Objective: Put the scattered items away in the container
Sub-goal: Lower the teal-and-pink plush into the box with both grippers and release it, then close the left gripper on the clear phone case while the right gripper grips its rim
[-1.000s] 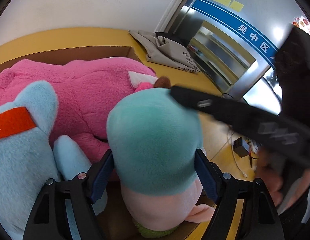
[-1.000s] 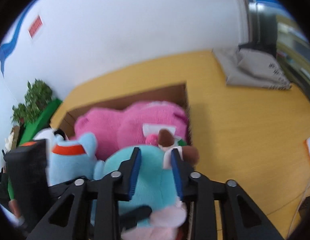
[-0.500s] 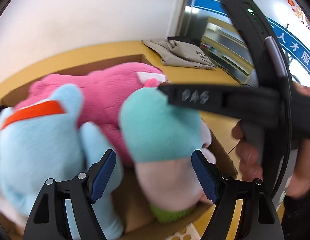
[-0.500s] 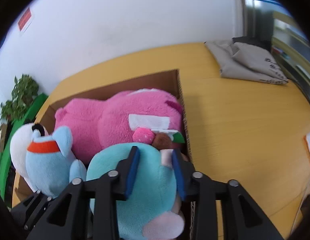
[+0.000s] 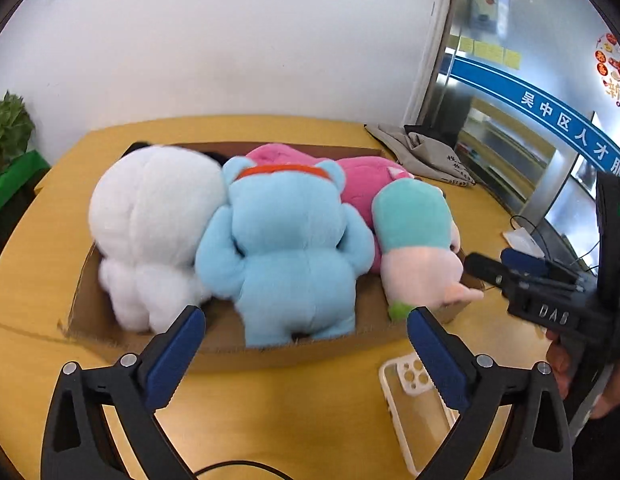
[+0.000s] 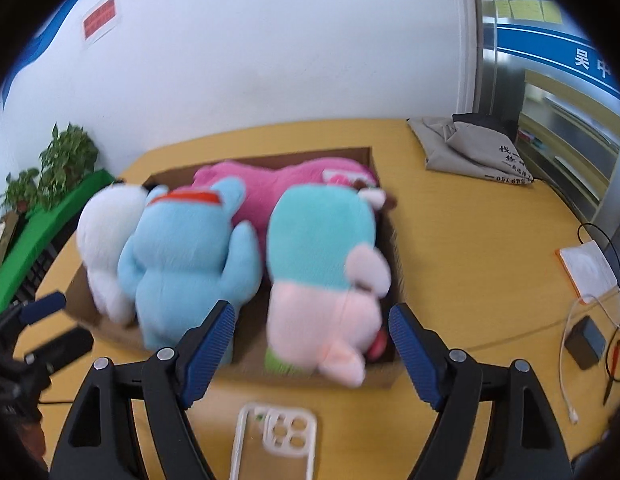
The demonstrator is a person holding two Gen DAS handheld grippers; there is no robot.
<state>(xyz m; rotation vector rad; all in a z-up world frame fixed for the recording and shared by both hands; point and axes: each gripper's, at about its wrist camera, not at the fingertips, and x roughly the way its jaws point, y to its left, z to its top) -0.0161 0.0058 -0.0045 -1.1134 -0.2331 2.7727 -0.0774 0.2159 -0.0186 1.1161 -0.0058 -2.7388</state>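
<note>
1. A second ago the left gripper (image 5: pixel 305 340) straddled the teal-and-pink plush (image 5: pixel 418 240) and the right gripper (image 6: pixel 312 338) pinched it; now both have backed away, jaws opening with nothing between them.
2. That plush sits at the right end of the cardboard box (image 5: pixel 93 320), beside the blue plush (image 5: pixel 285 248), white plush (image 5: pixel 153 224) and pink plush (image 5: pixel 366 184).
3. A clear phone case (image 6: pixel 275 438) lies on the yellow surface (image 6: pixel 470 248) before the box; a grey cloth bag (image 6: pixel 466 152) lies behind to the right.
4. The toys are fuzzy and rounded; the box walls are low.
</note>
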